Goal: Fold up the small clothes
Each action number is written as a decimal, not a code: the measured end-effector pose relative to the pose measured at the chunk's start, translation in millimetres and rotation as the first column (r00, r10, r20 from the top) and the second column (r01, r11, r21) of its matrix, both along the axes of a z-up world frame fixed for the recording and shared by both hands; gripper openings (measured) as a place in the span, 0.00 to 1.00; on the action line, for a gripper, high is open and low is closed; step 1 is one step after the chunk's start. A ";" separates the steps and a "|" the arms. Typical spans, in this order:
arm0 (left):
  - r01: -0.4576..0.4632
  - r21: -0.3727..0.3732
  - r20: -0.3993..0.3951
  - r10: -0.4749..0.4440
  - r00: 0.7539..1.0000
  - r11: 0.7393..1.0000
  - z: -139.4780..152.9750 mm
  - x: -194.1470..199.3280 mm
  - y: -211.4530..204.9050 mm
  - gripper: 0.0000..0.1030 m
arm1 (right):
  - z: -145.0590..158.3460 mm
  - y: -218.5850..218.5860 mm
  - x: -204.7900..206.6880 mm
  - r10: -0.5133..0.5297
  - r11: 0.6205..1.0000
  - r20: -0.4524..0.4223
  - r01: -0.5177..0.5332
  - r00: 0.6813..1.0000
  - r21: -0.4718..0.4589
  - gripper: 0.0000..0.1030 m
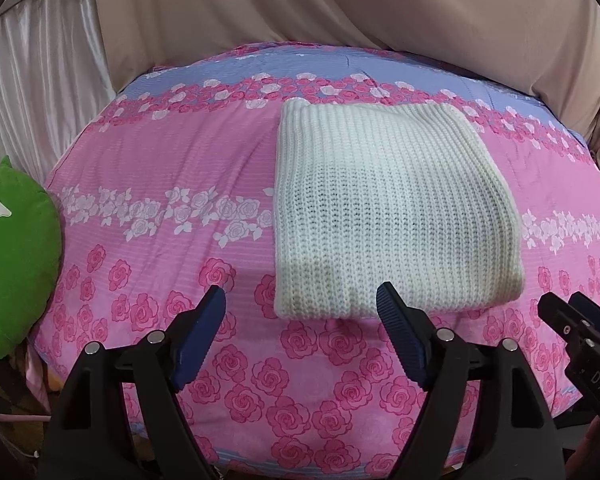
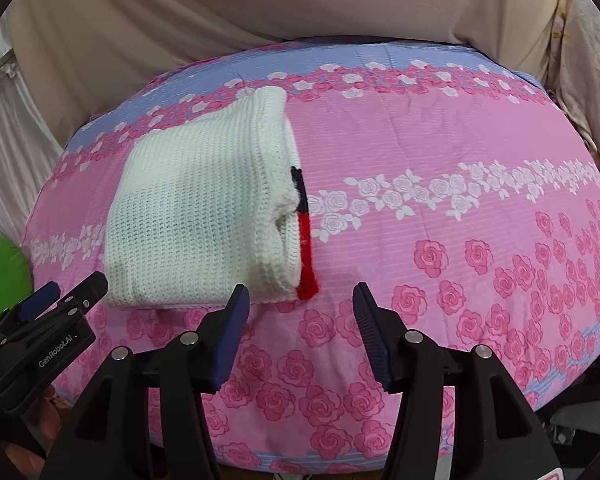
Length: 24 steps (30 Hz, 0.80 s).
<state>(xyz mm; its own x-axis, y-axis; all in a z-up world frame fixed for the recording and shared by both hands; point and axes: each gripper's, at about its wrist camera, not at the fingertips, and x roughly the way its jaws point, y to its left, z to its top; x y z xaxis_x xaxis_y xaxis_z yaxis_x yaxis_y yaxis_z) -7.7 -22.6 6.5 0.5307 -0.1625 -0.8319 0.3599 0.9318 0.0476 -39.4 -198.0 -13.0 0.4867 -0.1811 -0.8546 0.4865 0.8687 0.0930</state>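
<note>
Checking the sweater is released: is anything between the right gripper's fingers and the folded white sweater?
Only bare floral bedsheet. In the right wrist view, the right gripper stands open just short of the white sweater, touching nothing.

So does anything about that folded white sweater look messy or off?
Mostly tidy. The white sweater lies folded flat on the rose bedspread, but a red and navy trim pokes out along its right edge, where the layers gape slightly. Both grippers are open, holding nothing.
</note>
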 end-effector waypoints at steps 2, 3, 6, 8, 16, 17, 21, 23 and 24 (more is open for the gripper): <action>0.000 0.004 0.002 0.000 1.000 1.000 -0.2 -2.4 -0.6 0.73 | -0.3 0.9 -1.6 0.000 1.000 0.001 0.000 1.000 -0.003 0.52; 0.003 0.003 0.000 -0.003 1.000 1.000 -0.5 -2.9 -0.6 0.75 | -0.8 1.5 -2.3 0.001 1.000 0.001 -0.001 1.000 -0.003 0.52; 0.001 -0.006 -0.022 -0.002 1.000 1.000 -4.1 -2.1 2.0 0.82 | -5.0 1.8 -2.6 0.030 0.999 0.011 -0.030 0.999 0.021 0.52; -0.013 -0.016 -0.068 0.012 0.998 1.000 -13.4 3.8 7.5 0.82 | -10.8 -0.6 0.2 0.040 0.999 0.001 -0.040 0.999 0.023 0.48; -0.045 0.004 -0.195 0.045 0.980 0.999 -47.9 16.7 32.4 0.79 | -35.3 -19.1 15.8 0.043 0.983 -0.029 -0.037 0.999 0.182 0.30; -0.018 0.001 -0.211 0.018 0.977 1.000 -51.5 14.5 29.4 0.80 | -35.5 -19.1 18.4 0.048 0.980 -0.026 -0.042 0.999 0.194 0.31; 0.023 0.020 -0.200 -0.019 0.980 1.000 -59.5 15.5 15.6 0.78 | -42.4 -17.3 34.7 0.073 0.969 -0.030 -0.064 0.997 0.238 0.35; 0.050 0.037 -0.167 -0.043 0.985 0.998 -61.1 21.3 9.6 0.63 | -50.4 -16.7 44.3 0.083 0.970 -0.052 -0.069 0.995 0.235 0.35; 0.062 0.045 -0.175 -0.053 0.983 0.997 -63.8 26.2 8.1 0.46 | -54.2 -16.9 48.8 0.093 0.967 -0.062 -0.075 0.994 0.241 0.32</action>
<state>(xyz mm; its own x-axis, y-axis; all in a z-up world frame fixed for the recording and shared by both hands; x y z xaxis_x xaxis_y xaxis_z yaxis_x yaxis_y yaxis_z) 18.6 -14.6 -57.3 0.3680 -0.1445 -0.9185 0.4198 0.9073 0.0255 9.4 -214.9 -67.2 0.4272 0.0710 -0.9014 0.4257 0.8637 0.2698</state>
